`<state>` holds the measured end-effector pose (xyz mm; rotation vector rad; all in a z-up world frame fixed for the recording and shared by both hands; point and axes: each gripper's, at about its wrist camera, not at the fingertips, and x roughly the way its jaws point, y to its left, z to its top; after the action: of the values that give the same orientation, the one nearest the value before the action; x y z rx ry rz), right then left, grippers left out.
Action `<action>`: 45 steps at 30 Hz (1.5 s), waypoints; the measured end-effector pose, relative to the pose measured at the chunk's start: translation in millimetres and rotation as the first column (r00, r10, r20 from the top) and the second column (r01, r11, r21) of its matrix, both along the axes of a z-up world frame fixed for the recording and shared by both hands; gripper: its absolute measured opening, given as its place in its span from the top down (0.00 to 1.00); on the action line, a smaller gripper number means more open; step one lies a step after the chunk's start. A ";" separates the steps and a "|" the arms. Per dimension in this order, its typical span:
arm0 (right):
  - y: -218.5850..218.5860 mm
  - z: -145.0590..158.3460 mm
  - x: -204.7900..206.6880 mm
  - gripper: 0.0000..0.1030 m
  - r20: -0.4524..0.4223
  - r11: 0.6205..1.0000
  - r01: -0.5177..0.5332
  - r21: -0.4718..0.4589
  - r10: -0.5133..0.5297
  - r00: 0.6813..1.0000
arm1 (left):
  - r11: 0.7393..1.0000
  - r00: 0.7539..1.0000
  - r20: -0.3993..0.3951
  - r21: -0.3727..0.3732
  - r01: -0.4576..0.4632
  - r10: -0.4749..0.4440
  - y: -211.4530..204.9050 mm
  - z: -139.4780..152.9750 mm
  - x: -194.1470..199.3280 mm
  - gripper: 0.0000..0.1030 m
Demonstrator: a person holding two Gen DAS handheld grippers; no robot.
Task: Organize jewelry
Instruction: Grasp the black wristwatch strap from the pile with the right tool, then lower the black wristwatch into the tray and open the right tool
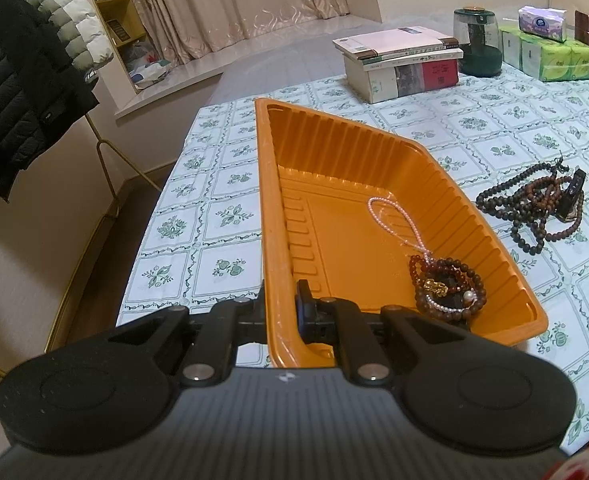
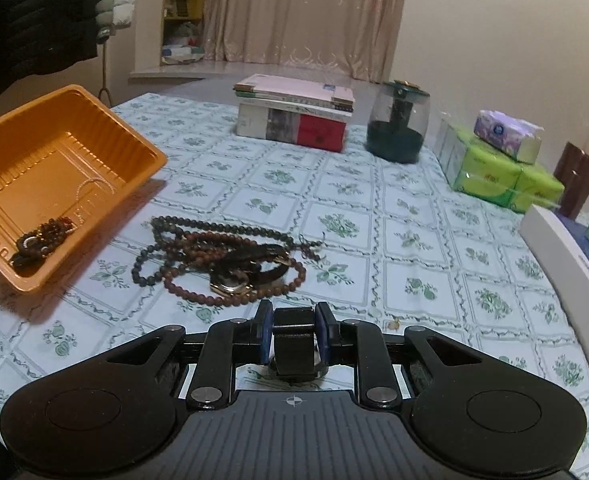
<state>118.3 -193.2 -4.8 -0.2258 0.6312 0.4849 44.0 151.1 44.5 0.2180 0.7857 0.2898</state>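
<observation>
My left gripper (image 1: 284, 312) is shut on the near left wall of the orange tray (image 1: 270, 216) and holds it tilted. Inside lie a pink bead strand (image 1: 398, 224) and a bunch of beaded bracelets (image 1: 446, 284). The tray (image 2: 142, 148) also shows at the left of the right wrist view. A pile of dark and brown bead necklaces (image 2: 198, 256) with a gold-rimmed watch (image 2: 230, 284) lies on the tablecloth; it also shows in the left wrist view (image 1: 534, 208). My right gripper (image 2: 294, 336) is shut on a black watch (image 2: 294, 340) just above the cloth.
A stack of books (image 2: 294, 116), a dark green glass jar (image 2: 398, 124), tissue packs (image 2: 498, 168) and a white box (image 2: 574, 248) stand at the back and right of the table. A coat rack with jackets (image 1: 22, 80) stands left of the table edge.
</observation>
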 end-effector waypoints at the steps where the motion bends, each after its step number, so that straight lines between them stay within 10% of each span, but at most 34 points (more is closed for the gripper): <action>1: 1.3 1.2 -0.8 0.79 0.002 1.000 -0.005 0.000 0.005 1.000 | 1.000 1.000 0.000 0.000 0.000 0.000 0.0 0.0 -0.1 0.91; 24: 50.6 37.7 -2.6 0.79 0.066 0.986 -0.162 0.045 0.159 0.985 | 1.000 1.000 0.001 -0.003 -0.001 0.001 0.0 0.0 -0.5 0.91; 45: 214.9 57.1 5.5 0.79 0.055 0.855 -0.463 0.234 0.464 0.884 | 1.000 1.000 0.001 -0.028 0.000 0.000 8.2 -3.8 -0.1 0.91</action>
<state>123.8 21.7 52.3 -0.1441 0.5118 1.0248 43.9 159.3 40.7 0.1910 0.7882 0.2790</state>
